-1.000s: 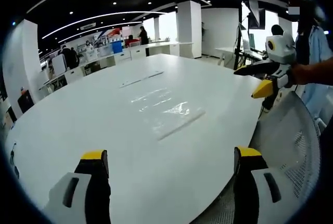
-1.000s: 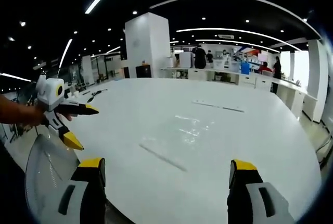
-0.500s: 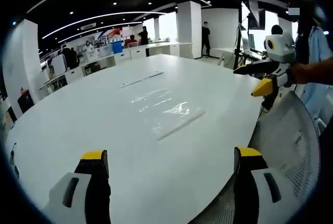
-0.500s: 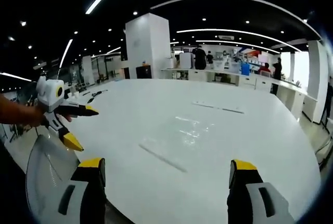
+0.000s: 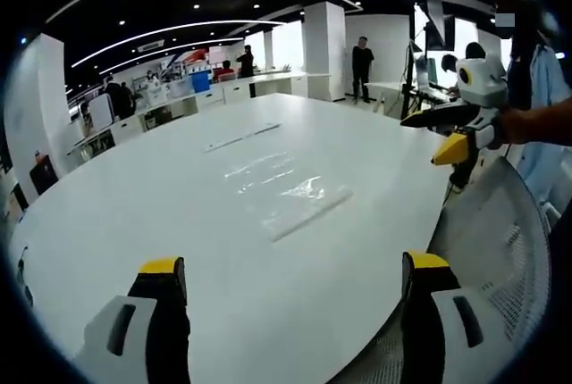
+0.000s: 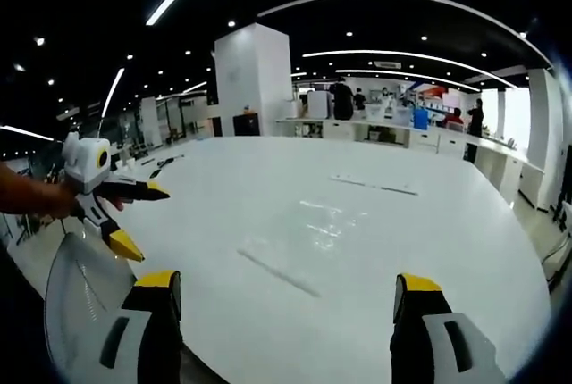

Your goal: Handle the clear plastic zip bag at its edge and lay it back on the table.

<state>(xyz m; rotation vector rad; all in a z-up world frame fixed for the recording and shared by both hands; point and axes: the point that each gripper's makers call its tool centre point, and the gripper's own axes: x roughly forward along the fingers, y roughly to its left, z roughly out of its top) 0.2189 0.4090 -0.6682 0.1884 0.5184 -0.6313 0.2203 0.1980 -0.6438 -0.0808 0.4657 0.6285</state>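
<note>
Bag (image 5: 288,189) lies flat on the white counter (image 5: 134,214), roughly mid-surface, its zip edge a thin line on the side nearer the grippers. In the right gripper view the bag (image 6: 308,237) sits likewise flat ahead of the jaws, glare on the plastic (outline hard to trace).

Left gripper (image 5: 290,279): jaws spread wide, yellow tips low in its own view, nothing between them, held short of the bag and over the near counter edge. Seen from the right gripper view, the left gripper (image 6: 134,219) is off the counter's side, held by a hand (image 6: 55,203), jaws parted, apart from the bag.

Right gripper (image 6: 284,295): jaws spread wide, empty, well short of the bag. From the left gripper view, the right gripper (image 5: 444,134) is beyond the counter's far-right edge, held by a hand (image 5: 511,125), jaws parted with one yellow tip showing.

A mesh chair back (image 5: 500,250) is beside the counter at lower right of the left gripper view. A second thin strip (image 5: 241,137) lies farther along the counter. White pillar (image 6: 255,80) and people at desks in the background.
</note>
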